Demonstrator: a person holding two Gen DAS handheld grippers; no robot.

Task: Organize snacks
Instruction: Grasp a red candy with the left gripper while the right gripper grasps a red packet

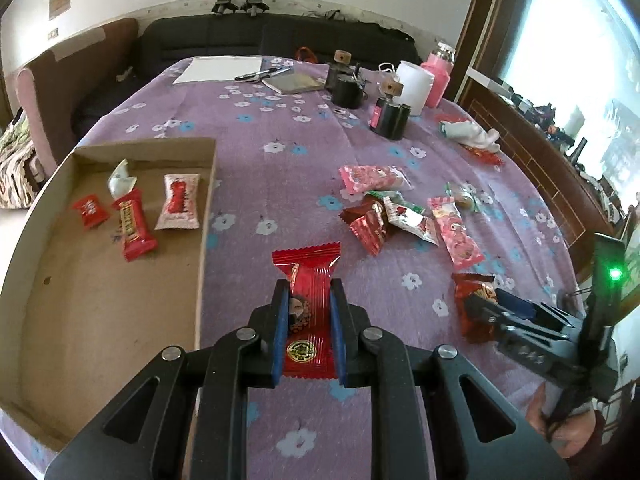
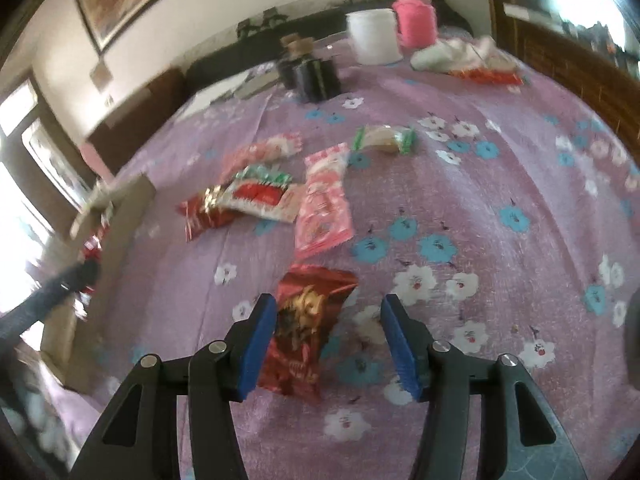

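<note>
My left gripper [image 1: 309, 290] is shut on a red snack packet [image 1: 308, 280], held just right of the cardboard tray [image 1: 206, 208]. The tray holds three wrapped snacks [image 1: 132, 224]. My right gripper [image 2: 328, 310] is open over a dark red snack bag [image 2: 306, 328] that lies on the cloth between its fingers, close to the left pad. It also shows in the left wrist view [image 1: 486, 304] over the same bag [image 1: 468, 292]. A pile of loose snacks [image 1: 392, 216] lies mid-table, and shows in the right wrist view [image 2: 280, 196].
The table has a purple flowered cloth [image 1: 280, 128]. At the far end stand black jars [image 1: 390, 116], a white roll [image 1: 416, 84], a pink bottle [image 1: 438, 76], a notebook and paper [image 1: 220, 70]. A white cloth [image 1: 476, 134] lies at the right edge. A sofa is behind.
</note>
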